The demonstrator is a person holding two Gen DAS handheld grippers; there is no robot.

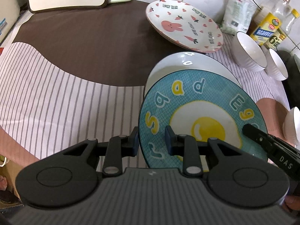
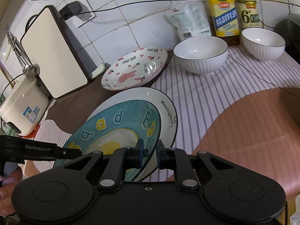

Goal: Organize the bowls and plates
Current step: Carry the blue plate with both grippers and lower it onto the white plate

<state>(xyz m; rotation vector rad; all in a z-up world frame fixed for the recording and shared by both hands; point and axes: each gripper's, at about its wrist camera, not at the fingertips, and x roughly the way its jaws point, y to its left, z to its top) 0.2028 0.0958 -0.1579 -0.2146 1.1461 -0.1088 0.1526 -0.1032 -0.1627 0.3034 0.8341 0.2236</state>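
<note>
Presently, left wrist view: left gripper (image 1: 151, 140) jaws closed on the near-left rim of the blue egg plate (image 1: 202, 120), which overlaps the white plate (image 1: 187, 63) beyond the jaws. Pink rabbit plate (image 1: 184, 25) farther ahead; white bowls (image 1: 250, 51) ahead-right on the striped desk (image 1: 65, 93).

Right wrist view: right gripper (image 2: 150, 154) jaws pinch the egg plate's opposite rim; white plate lies beneath and beyond; two bowls ahead-right.
</note>
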